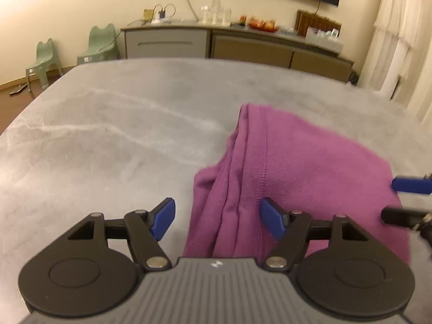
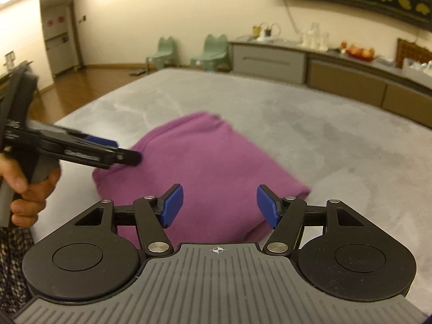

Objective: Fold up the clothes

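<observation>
The folded purple garment (image 2: 199, 162) lies on the grey table (image 2: 324, 135), its long axis running from 6 toward 12 o'clock in the left wrist view, bare tabletop spreading from 9 to 1 o'clock, while the left gripper (image 1: 217, 220) and right gripper (image 2: 220, 206) both gape wide, empty.

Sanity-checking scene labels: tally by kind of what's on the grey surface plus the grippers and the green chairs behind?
Purple garment, folded on the grey surface: 1
Grippers: 2, left gripper and right gripper, both open
Green chairs: 2, one and another
Total: 5
</observation>
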The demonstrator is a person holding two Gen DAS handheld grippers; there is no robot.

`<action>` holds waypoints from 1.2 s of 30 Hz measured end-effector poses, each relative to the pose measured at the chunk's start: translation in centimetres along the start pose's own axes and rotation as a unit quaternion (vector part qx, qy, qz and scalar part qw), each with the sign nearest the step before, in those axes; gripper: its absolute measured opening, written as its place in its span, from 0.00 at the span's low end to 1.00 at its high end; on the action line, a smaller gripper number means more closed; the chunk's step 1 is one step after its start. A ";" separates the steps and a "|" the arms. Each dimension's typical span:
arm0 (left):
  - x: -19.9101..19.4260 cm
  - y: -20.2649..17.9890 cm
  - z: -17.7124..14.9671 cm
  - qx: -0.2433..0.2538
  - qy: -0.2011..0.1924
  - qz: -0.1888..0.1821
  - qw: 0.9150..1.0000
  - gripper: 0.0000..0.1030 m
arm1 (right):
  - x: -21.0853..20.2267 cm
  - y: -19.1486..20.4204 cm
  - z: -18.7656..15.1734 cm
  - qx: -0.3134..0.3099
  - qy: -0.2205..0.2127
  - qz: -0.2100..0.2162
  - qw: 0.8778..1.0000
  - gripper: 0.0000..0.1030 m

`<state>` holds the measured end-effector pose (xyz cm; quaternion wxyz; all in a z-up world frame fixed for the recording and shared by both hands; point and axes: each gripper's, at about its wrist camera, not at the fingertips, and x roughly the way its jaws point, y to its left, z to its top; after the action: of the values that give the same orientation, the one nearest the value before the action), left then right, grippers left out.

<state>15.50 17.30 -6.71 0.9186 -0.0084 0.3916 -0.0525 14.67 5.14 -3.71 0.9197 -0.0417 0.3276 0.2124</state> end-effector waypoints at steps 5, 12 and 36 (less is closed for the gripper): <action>-0.4 -0.3 -0.7 -0.007 -0.005 0.011 1.000 0.71 | 2.4 -2.6 -1.1 0.067 0.037 0.004 0.997 0.76; -1.0 -0.7 -1.3 -0.002 -0.014 0.017 1.000 0.71 | -1.3 -2.8 -0.8 0.126 0.017 0.062 0.990 0.73; -0.8 -0.2 -1.6 0.009 -0.015 0.006 1.000 0.79 | 1.7 -0.1 -1.7 0.067 0.041 0.048 0.996 0.23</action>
<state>13.77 17.23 -7.25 0.9246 0.0011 0.3775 -0.0506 14.88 5.30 -6.09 0.8947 0.0272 0.3805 0.2322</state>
